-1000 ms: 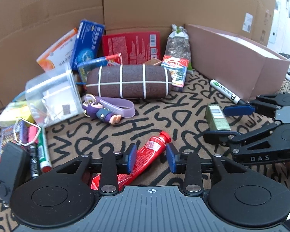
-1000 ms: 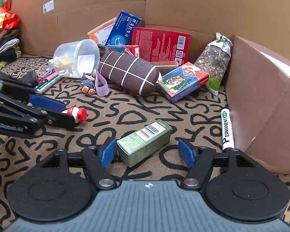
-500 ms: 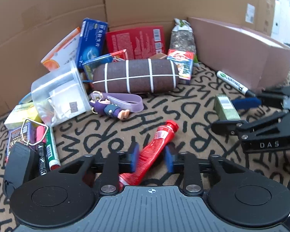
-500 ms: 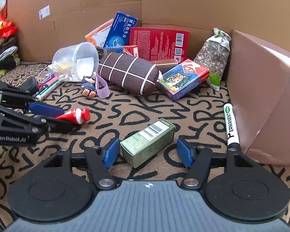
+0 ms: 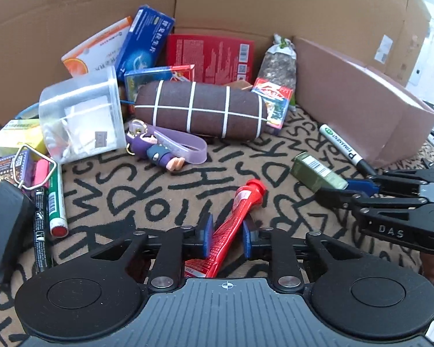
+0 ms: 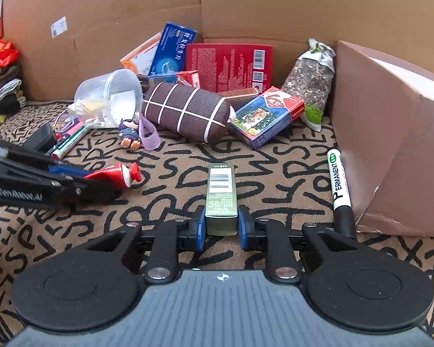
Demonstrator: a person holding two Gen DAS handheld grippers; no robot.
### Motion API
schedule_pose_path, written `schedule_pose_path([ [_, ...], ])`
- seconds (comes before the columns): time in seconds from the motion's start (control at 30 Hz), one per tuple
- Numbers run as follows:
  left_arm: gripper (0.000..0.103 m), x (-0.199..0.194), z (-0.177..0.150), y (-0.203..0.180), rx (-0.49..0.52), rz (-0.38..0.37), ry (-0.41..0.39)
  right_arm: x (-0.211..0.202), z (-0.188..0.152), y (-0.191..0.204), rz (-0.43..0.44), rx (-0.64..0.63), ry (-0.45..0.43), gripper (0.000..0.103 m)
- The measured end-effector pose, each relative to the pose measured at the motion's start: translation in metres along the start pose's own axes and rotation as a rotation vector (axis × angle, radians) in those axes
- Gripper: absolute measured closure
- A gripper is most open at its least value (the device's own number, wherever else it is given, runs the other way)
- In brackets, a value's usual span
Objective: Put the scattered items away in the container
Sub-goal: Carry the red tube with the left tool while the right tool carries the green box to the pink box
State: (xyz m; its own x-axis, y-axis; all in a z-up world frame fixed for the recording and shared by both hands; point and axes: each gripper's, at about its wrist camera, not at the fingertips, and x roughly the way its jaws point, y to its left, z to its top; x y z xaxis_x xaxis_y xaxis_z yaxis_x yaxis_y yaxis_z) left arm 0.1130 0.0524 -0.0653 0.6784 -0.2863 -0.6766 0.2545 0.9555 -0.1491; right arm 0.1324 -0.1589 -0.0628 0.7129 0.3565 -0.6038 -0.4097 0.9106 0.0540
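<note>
My left gripper [image 5: 227,234] is shut on a red tube [image 5: 234,219] with a red cap that points away over the patterned cloth. From the right wrist view the same tube [image 6: 117,175] shows in that gripper [image 6: 81,177]. My right gripper [image 6: 220,227] is shut on a small green box [image 6: 221,195] with a barcode, lined up between the blue pads. In the left wrist view that green box [image 5: 318,172] is held by the right gripper [image 5: 350,188]. The pink-brown container [image 5: 358,98] stands at the right, its wall [image 6: 390,133] near the green box.
A permanent marker [image 6: 338,182] lies beside the container wall. Behind are a brown checked case [image 5: 199,112], a purple figure keychain [image 5: 162,151], a clear tub [image 5: 84,121], card packs, a red box [image 5: 214,57], a seed pouch [image 6: 311,81], and markers at left [image 5: 55,199].
Both grippers went from open to shut: the left one on the red tube, the right one on the green box, which turned to point straight ahead between the pads.
</note>
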Motion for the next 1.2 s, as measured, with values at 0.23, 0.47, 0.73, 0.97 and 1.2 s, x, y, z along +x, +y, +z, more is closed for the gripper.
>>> schedule_pose_path([
  [0.23, 0.098, 0.000, 0.000, 0.001, -0.015, 0.025, -0.005, 0.002, 0.001, -0.001, -0.007, 0.009, -0.008, 0.078],
  [0.47, 0.099, -0.011, 0.008, -0.007, -0.037, -0.044, -0.035, -0.008, 0.002, -0.004, 0.009, 0.030, -0.022, 0.078],
  [0.73, 0.099, -0.022, 0.033, -0.038, 0.021, -0.109, -0.101, -0.043, 0.010, -0.014, -0.014, 0.032, -0.125, 0.078],
  [0.97, 0.099, -0.028, 0.074, -0.076, 0.059, -0.215, -0.178, -0.081, 0.018, -0.033, -0.074, 0.042, -0.244, 0.078],
  [1.2, 0.099, -0.022, 0.118, -0.127, 0.139, -0.317, -0.233, -0.103, 0.028, -0.063, -0.171, 0.063, -0.334, 0.078],
])
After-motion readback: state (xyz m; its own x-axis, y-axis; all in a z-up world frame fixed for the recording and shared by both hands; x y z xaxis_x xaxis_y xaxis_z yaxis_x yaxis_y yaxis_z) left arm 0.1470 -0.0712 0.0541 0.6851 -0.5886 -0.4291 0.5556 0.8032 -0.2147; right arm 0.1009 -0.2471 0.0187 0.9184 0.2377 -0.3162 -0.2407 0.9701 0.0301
